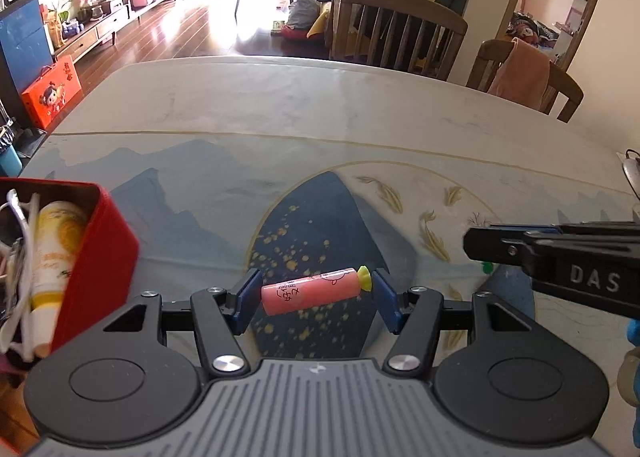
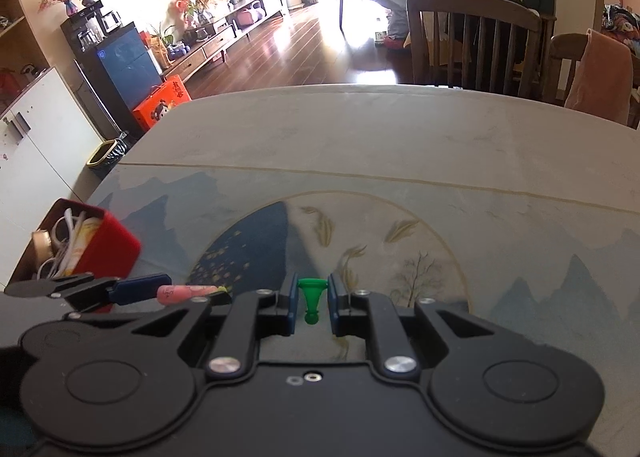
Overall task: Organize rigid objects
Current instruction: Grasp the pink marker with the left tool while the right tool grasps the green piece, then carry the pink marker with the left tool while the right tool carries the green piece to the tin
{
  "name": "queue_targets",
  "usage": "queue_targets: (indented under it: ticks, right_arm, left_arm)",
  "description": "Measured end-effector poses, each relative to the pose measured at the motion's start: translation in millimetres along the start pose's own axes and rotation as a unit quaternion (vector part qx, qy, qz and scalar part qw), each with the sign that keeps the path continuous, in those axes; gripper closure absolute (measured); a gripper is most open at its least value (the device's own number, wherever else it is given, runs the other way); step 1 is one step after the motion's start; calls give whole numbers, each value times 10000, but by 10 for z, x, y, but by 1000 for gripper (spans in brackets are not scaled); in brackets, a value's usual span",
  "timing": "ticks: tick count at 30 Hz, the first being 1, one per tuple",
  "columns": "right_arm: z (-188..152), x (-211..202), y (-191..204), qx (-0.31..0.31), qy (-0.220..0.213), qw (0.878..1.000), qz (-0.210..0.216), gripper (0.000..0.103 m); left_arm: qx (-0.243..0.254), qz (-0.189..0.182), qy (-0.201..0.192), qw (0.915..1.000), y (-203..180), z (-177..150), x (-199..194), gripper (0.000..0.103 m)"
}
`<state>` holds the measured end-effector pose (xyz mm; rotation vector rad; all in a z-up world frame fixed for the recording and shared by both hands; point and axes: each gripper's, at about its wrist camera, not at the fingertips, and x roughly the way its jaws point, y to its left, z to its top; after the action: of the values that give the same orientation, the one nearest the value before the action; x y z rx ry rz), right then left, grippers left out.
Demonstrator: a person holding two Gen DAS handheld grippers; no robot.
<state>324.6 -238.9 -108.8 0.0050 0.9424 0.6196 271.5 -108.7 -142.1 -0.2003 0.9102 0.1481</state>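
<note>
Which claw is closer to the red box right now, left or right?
Left. The left claw, gripping a pink tube, sits just beside the red box. The right claw, pinching a green piece, is farther off, beyond the left one.

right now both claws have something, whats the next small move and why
Probably swing the left claw left over the open red box and release. It grips the pink tube end to end, the box sits just beside it already holding items, and the right claw with its green piece is farther away.
</note>
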Motion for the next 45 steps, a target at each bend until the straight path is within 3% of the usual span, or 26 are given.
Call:
queue_targets:
  ticks: [17,30,45]
  right_arm:
    - [-208,-575,614,-47,-172,9998,124,88]
    - [-250,-693,1379,-223,-367,9988,219,88]
    - [-267,-496,2128,-279,-449,9983,240,88]
  left_arm:
    - [142,-240,-198,9994,329,-123,-737,44]
    - [166,-262,-336,9990,1001,-174,-1187,44]
    - [138,-241,-258,9993,1921,-207,-1420,44]
